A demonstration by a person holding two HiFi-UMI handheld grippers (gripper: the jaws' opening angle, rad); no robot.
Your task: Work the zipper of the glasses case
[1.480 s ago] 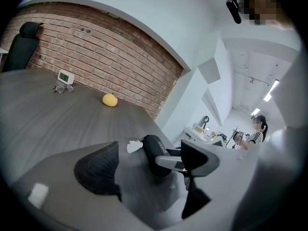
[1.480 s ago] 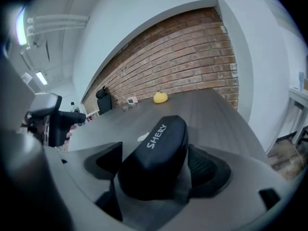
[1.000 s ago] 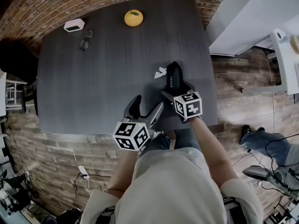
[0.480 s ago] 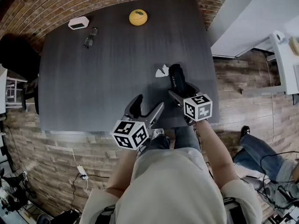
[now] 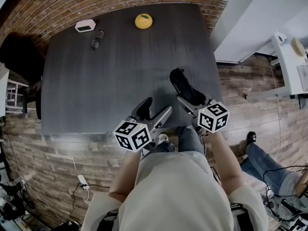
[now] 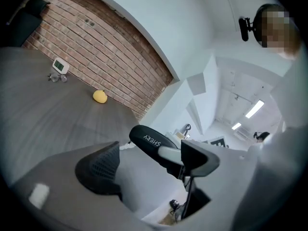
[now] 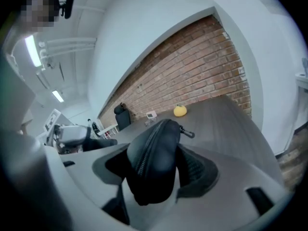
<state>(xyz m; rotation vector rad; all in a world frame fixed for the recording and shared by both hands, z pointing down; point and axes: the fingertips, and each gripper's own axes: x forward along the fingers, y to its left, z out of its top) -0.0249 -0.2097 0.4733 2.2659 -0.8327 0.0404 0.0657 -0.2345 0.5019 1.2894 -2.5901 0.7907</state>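
- One black glasses case (image 5: pixel 182 84) was pinched in the right tool (image 5: pixel 191 99), whose jaws had just been closing on it, over the near edge of the bench (image 5: pixel 106 85).
- The left tool (image 5: pixel 155 109) was spread wide with nothing between its jaws.
- At the far side of the bench lay one yellow round object (image 5: pixel 143 20), one pair of glasses (image 5: pixel 96 40) and one small white device (image 5: pixel 84 26).

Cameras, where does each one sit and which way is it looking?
Head view: on the person's head, looking steeply down at the table; shows both arms, left gripper and right gripper.
Left gripper view: rides the left gripper, looking along its open, empty jaws across the table towards the brick wall.
Right gripper view: rides the right gripper, looking along jaws that have just been closing, clamped on the glasses case.
Shared: all three show the glasses case and the yellow fruit.
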